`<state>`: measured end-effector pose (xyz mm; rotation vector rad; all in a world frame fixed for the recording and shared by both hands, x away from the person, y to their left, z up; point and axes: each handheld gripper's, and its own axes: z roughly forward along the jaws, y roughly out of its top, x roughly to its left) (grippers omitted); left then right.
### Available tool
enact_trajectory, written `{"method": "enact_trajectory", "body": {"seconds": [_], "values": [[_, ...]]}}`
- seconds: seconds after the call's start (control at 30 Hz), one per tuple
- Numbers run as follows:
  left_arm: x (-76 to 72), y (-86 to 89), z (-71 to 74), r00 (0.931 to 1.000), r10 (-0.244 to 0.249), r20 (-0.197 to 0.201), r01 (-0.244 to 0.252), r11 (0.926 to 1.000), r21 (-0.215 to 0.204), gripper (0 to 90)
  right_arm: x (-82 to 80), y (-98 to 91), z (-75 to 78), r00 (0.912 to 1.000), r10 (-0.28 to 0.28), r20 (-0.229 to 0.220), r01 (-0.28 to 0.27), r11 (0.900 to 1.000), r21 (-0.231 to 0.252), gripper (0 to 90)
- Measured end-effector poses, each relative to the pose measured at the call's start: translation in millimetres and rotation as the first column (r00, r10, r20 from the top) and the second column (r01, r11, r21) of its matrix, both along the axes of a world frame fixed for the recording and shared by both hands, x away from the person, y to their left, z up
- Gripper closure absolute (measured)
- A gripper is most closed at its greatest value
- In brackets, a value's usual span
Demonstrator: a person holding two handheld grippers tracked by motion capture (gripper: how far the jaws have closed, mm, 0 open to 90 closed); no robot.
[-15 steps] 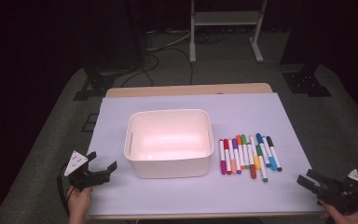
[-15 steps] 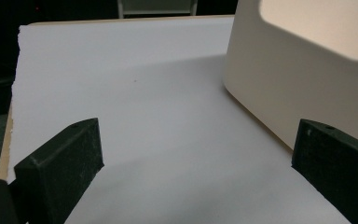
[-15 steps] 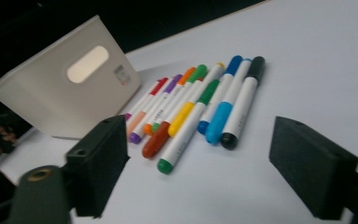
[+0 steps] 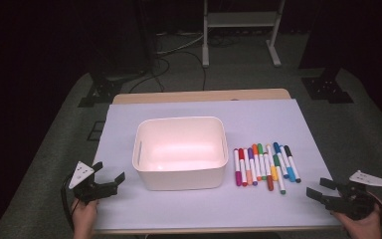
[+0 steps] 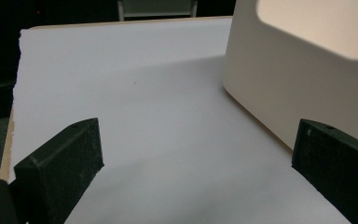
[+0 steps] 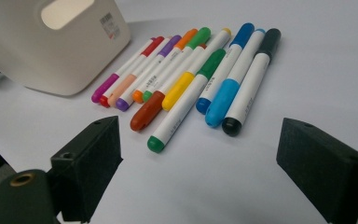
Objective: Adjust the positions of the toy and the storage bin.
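Note:
A white plastic bin (image 4: pixel 181 152) stands empty in the middle of the white table sheet (image 4: pixel 258 119). To its right lies a row of several colored markers (image 4: pixel 266 164), side by side. My left gripper (image 4: pixel 108 173) hovers open at the sheet's front left corner, a short way from the bin's left wall (image 5: pixel 279 79). My right gripper (image 4: pixel 319 188) is open at the front right, just short of the markers (image 6: pixel 191 79), with nothing between its jaws. In the right gripper view the green-capped marker (image 6: pixel 184 105) lies nearest.
The sheet covers a wooden table (image 4: pixel 199 95) whose far edge shows beyond it. Grey carpet, cables and stand feet (image 4: pixel 238 30) surround the table. Bare sheet lies in front of the bin and at the far side.

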<state>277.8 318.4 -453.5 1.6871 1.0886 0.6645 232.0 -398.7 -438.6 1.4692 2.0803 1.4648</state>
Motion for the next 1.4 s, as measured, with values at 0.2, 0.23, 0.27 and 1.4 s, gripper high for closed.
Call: {"method": "enact_trajectory", "body": {"seconds": [0.2, 0.23, 0.27, 1.4], "values": [[0.7, 0.8, 0.0, 1.0000, 0.004, -0.005, -0.004, 1.0000, -0.005, 0.6, 23.8, 7.3, 3.9, 0.9994, 0.030, -0.018, -0.031, 0.9986, -0.043, 12.9], [0.8, 0.6, 0.0, 1.0000, 0.005, -0.007, -0.005, 1.0000, -0.007, 0.5, 27.2, 8.4, 4.4, 0.9991, 0.034, -0.025, -0.035, 0.9982, -0.049, 13.1], [0.9, 0.6, 0.0, 1.0000, 0.005, -0.007, -0.005, 1.0000, -0.007, 0.6, 32.7, 10.3, 5.2, 0.9987, 0.040, -0.033, -0.042, 0.9974, -0.059, 13.1], [2.0, 1.1, -0.5, 0.9999, 0.011, -0.011, -0.012, 0.9998, -0.016, 0.6, 128.2, 32.6, 7.2, 0.9664, -0.016, -0.257, -0.078, 0.9332, -0.351, 43.6]]}}
